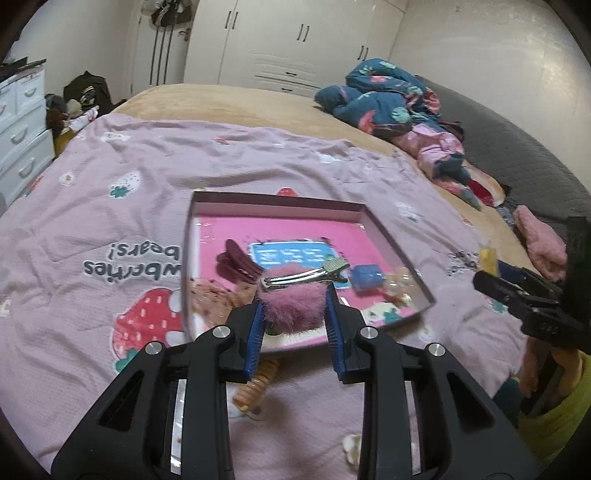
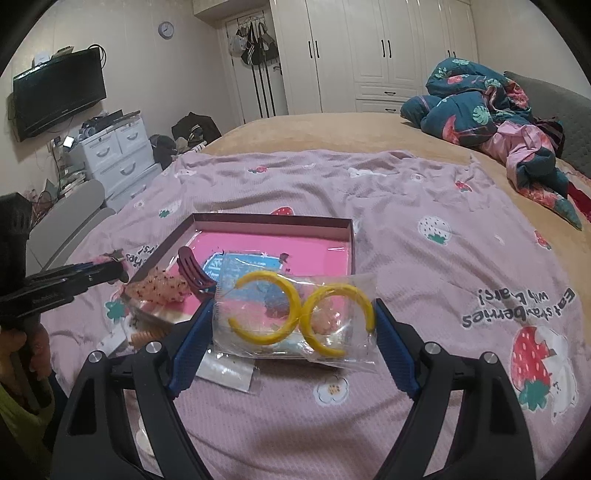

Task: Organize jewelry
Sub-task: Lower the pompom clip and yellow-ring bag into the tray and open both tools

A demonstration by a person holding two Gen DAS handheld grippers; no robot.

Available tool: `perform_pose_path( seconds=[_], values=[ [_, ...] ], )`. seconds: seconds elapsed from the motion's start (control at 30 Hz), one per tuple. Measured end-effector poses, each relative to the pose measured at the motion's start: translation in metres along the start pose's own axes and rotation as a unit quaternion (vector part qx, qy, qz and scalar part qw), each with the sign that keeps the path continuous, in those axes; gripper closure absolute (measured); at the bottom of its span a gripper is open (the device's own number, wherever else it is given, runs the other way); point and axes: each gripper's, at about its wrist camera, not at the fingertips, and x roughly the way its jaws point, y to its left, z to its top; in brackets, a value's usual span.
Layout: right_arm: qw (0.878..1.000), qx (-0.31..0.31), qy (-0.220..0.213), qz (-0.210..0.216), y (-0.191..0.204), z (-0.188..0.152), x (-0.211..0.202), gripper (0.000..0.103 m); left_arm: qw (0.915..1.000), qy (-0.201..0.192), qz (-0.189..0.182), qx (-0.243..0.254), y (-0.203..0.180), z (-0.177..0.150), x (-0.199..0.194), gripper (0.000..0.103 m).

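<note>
On a pink bedspread, the left gripper clamps a fluffy pink hair clip over the shallow box's near edge. The right gripper clamps bagged yellow hoop earrings there too. Several pieces already lie inside; an orange coil tie remains outside.

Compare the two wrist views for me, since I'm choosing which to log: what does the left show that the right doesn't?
Only the left wrist view shows the pompom clip squeezed between the left gripper fingers, and a blue box in the tray. Only the right wrist view shows the bag of yellow hoops held in the right gripper, plus a TV and clock. Both show the tray, the maroon clip and the pink blanket.
</note>
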Motion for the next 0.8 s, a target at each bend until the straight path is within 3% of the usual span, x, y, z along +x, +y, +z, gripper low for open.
perform_pose_path(
  seconds=[0.8],
  values=[
    [0.998, -0.045, 0.033, 0.0, 0.048, 0.005, 0.075, 0.021, 0.9991, 0.029, 0.022, -0.02, 0.033, 0.01, 0.055, 0.082]
  ],
)
